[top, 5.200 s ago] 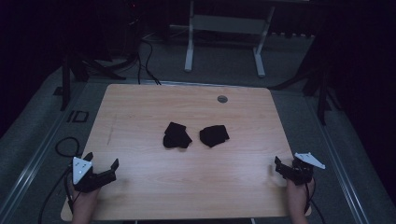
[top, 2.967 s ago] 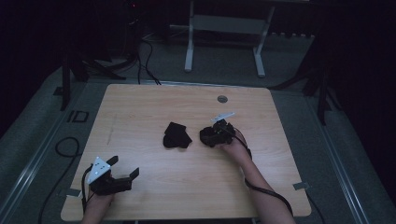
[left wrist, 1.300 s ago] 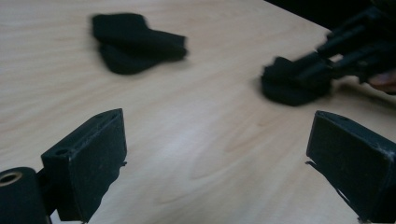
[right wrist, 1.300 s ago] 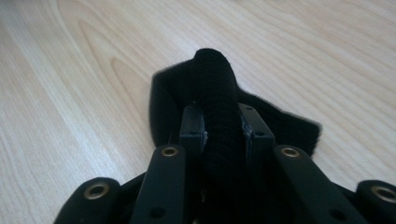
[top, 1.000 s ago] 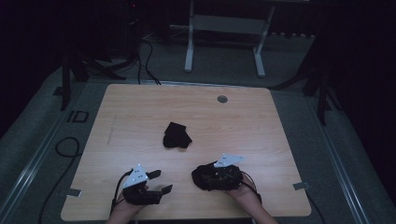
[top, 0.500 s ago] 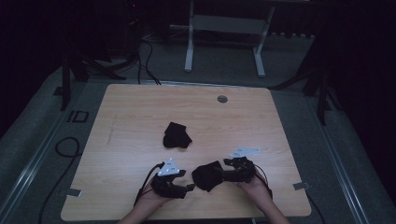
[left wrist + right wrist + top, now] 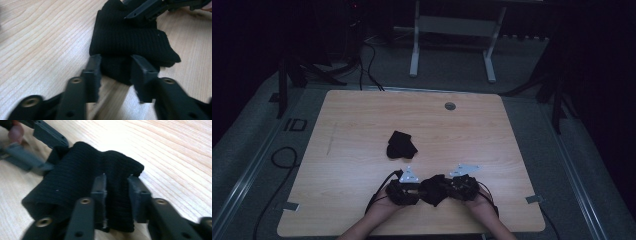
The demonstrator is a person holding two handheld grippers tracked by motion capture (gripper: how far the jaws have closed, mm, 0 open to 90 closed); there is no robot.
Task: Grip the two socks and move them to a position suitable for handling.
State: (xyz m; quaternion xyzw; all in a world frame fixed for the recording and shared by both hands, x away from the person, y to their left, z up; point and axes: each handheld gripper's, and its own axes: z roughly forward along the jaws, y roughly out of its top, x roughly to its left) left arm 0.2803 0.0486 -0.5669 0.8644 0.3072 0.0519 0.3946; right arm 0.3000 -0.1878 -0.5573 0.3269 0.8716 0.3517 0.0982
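Light wood table (image 7: 362,120) with two black knit cloth bundles on it: one (image 7: 401,145) mid-table, another (image 7: 433,189) near the front edge (small grey round cap (image 7: 450,106) toward the back).

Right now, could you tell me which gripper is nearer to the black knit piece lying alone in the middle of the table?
Left. The left gripper sits just below the lone black knit piece; the right gripper lies farther off, below and to its right.

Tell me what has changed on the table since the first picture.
The right tongs carried one black cloth from mid-table to the near edge. The left tongs came in from the left and now straddle its end. The other black cloth stayed.
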